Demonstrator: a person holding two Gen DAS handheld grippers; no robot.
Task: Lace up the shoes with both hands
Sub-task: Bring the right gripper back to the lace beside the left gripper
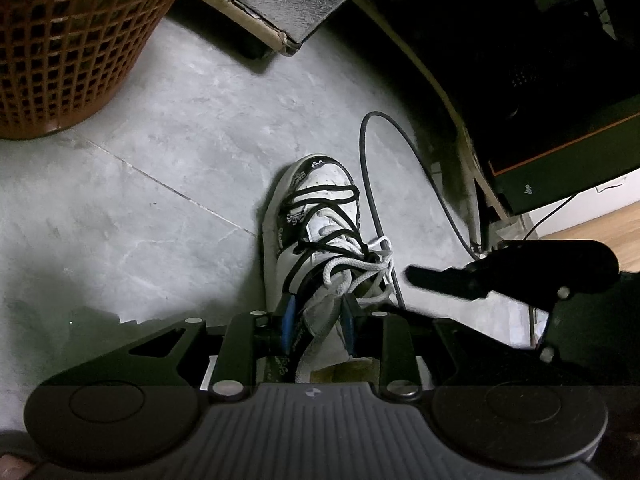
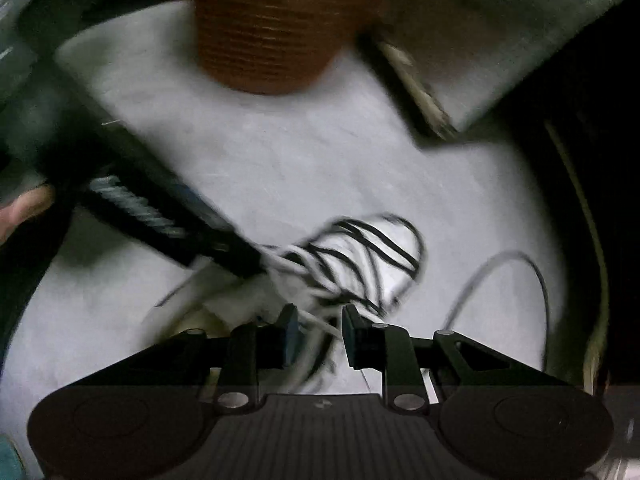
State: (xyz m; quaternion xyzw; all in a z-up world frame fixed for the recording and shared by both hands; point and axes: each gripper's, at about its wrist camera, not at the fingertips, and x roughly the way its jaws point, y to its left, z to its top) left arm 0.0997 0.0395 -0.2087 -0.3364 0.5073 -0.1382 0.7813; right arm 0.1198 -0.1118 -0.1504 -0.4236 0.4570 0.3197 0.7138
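A white shoe (image 1: pixel 320 216) with black trim and black laces stands on the grey floor, toe pointing away. A loose white lace (image 1: pixel 360 268) is bunched at its ankle. My left gripper (image 1: pixel 319 320) straddles the shoe's white tongue (image 1: pixel 320 312), whose fabric fills the narrow gap between the blue pads (image 1: pixel 289 320). My right gripper (image 1: pixel 424 276) reaches in from the right, close to the lace bunch. The right wrist view is blurred: my right gripper (image 2: pixel 320 332) stands slightly open over the shoe (image 2: pixel 384 256), with thin white lace strands (image 2: pixel 316 324) crossing the gap unpinched.
A brown mesh basket (image 1: pixel 64 48) stands at the far left. A dark mat on a board (image 1: pixel 280 4) lies behind the shoe. A black cable (image 1: pixel 384 160) loops beside the shoe's right side. Dark furniture (image 1: pixel 540 80) fills the right. A hand (image 2: pixel 24 208) shows at the left edge.
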